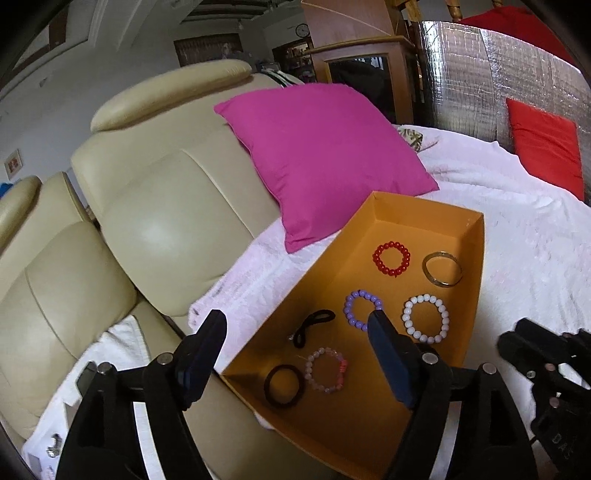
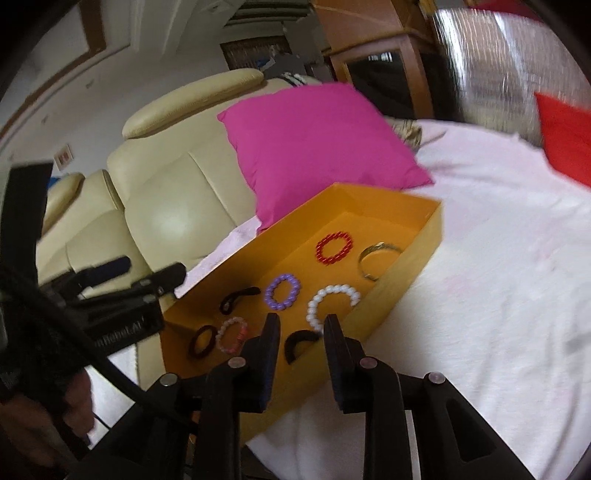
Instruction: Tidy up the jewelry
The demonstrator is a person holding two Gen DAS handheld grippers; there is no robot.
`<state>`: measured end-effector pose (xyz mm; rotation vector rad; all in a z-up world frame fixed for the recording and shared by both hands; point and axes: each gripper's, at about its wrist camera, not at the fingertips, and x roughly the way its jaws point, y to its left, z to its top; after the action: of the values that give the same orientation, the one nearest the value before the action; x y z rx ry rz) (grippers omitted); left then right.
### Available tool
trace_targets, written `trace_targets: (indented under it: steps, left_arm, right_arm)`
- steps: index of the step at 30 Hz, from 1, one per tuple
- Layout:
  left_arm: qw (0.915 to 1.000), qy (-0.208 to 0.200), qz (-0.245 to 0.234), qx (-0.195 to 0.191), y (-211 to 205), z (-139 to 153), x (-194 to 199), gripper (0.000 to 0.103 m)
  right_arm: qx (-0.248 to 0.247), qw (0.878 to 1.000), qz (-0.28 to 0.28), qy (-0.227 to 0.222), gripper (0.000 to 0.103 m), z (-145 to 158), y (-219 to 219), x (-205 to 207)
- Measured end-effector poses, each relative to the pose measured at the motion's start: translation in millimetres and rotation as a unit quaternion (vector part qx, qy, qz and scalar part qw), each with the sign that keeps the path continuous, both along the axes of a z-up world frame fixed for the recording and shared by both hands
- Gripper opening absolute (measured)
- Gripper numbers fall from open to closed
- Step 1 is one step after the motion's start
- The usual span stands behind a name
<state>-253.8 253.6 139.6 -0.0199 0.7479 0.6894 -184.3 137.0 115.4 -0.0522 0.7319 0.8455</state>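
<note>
In the orange box [image 1: 436,214] on the white bedspread [image 1: 535,258], just right of the pink pillow [image 1: 321,155], the jewelry already lies spread in loose pairs. Going from the box's left end: a dark hair band [image 1: 283,386] touches a pale pink bead bracelet [image 1: 327,370]; beyond them lies a thin black tie [image 1: 313,326], then a purple bead bracelet [image 1: 360,308] and a white bead bracelet [image 1: 426,318]; at the far right end sit a red bead bracelet [image 1: 391,258] and a gold bangle [image 1: 442,268]. The right wrist view also shows a black curved piece [image 2: 299,343] near the box's near wall, between that gripper's fingers.

No loose jewelry shows on the bedspread outside the box, so the gathering looks largely done; what is left, if anything, is tidying the layout.

The left gripper [image 1: 297,354] hangs over the box's left wall, spread wide and empty. The right gripper [image 2: 301,332] is parted a little, its pads clear of the black piece, grasping nothing.

Only partial white lettering shows on the left gripper's body in the right wrist view, too blurred to read surely. A wall clock [image 1: 302,29] hangs far behind the box.
</note>
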Motion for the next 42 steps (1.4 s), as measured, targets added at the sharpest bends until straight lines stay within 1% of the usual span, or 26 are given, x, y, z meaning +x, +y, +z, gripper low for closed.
trace_targets:
  steps: [4,7,11,15,18,24,28,36,42]
  left_arm:
    - [0.9999,0.001,-0.001,0.01,-12.7,17.1,-11.4,0.079]
    - [0.9997,-0.01,-0.001,0.021,-22.3,31.0,-26.8,0.079]
    - [0.9992,-0.036,-0.003,0.014,-30.0,48.8,-53.1,0.079]
    - [0.9967,-0.078,-0.014,0.019,-43.2,67.2,-83.6,0.08]
    - [0.9961,-0.082,-0.014,0.029,-51.7,76.3,-95.7,0.08]
    - [0.995,-0.088,-0.026,0.038,-65.8,86.4,-110.8,0.08]
    - [0.9947,-0.091,-0.032,0.037,-70.8,89.9,-116.7,0.08]
    - [0.9952,-0.087,-0.026,0.035,-69.1,89.1,-117.3,0.08]
    - [0.9958,-0.08,-0.023,0.039,-69.5,85.7,-114.8,0.08]
  right_arm:
    - [-0.018,0.999,-0.026,-0.025,0.027,23.2,-15.8,-14.4]
    - [-0.033,0.998,-0.045,-0.037,0.027,41.9,-28.7,-29.0]
    - [-0.058,0.994,-0.056,-0.067,0.034,65.2,-36.6,-56.9]
    - [-0.055,0.994,-0.062,-0.076,0.035,81.7,-41.9,-79.6]
    - [-0.052,0.993,-0.071,-0.079,0.035,91.6,-45.7,-93.9]
    - [-0.036,0.992,-0.086,-0.082,0.035,104.0,-55.7,-113.6]
    - [-0.028,0.992,-0.091,-0.083,0.035,108.9,-61.8,-121.3]
    - [-0.027,0.992,-0.088,-0.082,0.042,106.2,-63.4,-125.2]
    - [-0.023,0.993,-0.088,-0.08,0.043,103.9,-61.6,-122.9]
